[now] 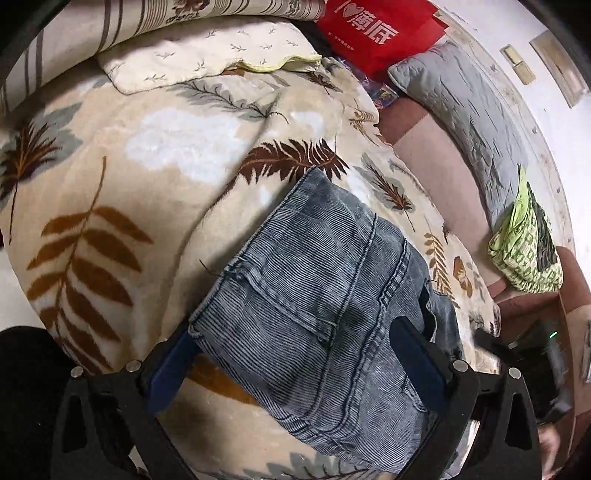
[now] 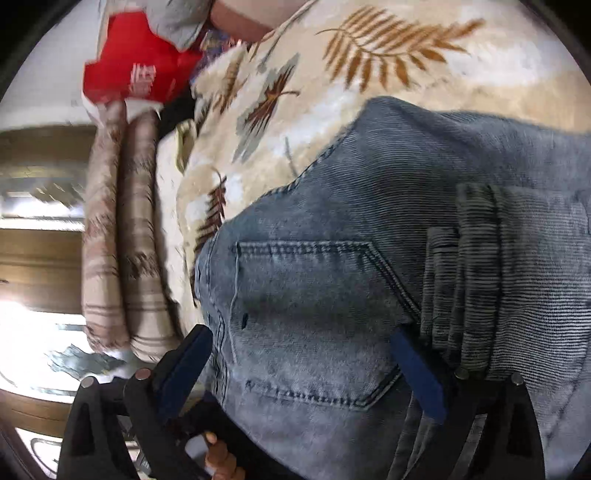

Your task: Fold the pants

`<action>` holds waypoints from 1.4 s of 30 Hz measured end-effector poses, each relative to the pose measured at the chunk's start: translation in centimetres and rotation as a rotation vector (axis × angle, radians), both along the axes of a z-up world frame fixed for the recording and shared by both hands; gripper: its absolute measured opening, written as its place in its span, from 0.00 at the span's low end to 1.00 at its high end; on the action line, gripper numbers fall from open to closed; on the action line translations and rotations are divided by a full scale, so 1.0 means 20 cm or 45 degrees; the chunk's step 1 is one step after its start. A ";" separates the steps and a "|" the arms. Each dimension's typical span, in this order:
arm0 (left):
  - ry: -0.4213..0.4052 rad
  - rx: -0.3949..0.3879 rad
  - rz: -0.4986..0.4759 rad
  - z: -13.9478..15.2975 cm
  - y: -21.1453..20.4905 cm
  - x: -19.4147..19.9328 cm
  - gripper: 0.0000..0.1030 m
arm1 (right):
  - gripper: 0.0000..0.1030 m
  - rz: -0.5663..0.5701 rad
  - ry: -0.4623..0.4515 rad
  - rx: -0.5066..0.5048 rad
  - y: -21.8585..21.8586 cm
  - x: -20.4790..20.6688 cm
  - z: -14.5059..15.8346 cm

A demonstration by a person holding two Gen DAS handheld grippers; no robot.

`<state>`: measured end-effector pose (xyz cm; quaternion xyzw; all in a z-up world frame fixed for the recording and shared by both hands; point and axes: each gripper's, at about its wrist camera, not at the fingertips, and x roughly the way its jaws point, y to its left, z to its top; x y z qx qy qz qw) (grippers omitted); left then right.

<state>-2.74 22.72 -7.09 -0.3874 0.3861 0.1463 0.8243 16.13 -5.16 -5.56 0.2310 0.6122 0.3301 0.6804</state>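
Washed blue-grey jeans (image 1: pixel 325 288) lie folded in a compact stack on a cream leaf-print blanket (image 1: pixel 122 177). My left gripper (image 1: pixel 295 350) is open, its blue-padded fingers (image 1: pixel 173 365) spread either side of the stack's near end, the denim between them. In the right wrist view the jeans (image 2: pixel 369 229) show a back pocket (image 2: pixel 317 317) and folded layers at the right. My right gripper (image 2: pixel 303 365) is open too, its fingers (image 2: pixel 417 373) straddling the pocket area. The other gripper shows at the lower right of the left wrist view (image 1: pixel 532 362).
A patterned pillow (image 1: pixel 207 55) and striped bedding lie at the blanket's far side. A red bag (image 1: pixel 373 33), a grey quilted pillow (image 1: pixel 461 107) and a green-patterned cloth (image 1: pixel 524 243) lie right. Rolled striped bedding (image 2: pixel 125 236) lies at the left of the right wrist view.
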 end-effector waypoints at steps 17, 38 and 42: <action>0.031 0.088 -0.032 -0.01 -0.03 0.03 0.98 | 0.98 -0.057 -0.159 0.020 0.19 0.31 0.17; 0.120 0.238 0.042 0.02 -0.03 0.04 0.24 | 0.99 0.084 0.029 0.125 -0.09 -0.27 -0.07; 0.105 0.284 0.028 0.09 -0.06 0.04 0.15 | 0.99 0.066 -0.059 0.233 -0.22 -0.34 0.09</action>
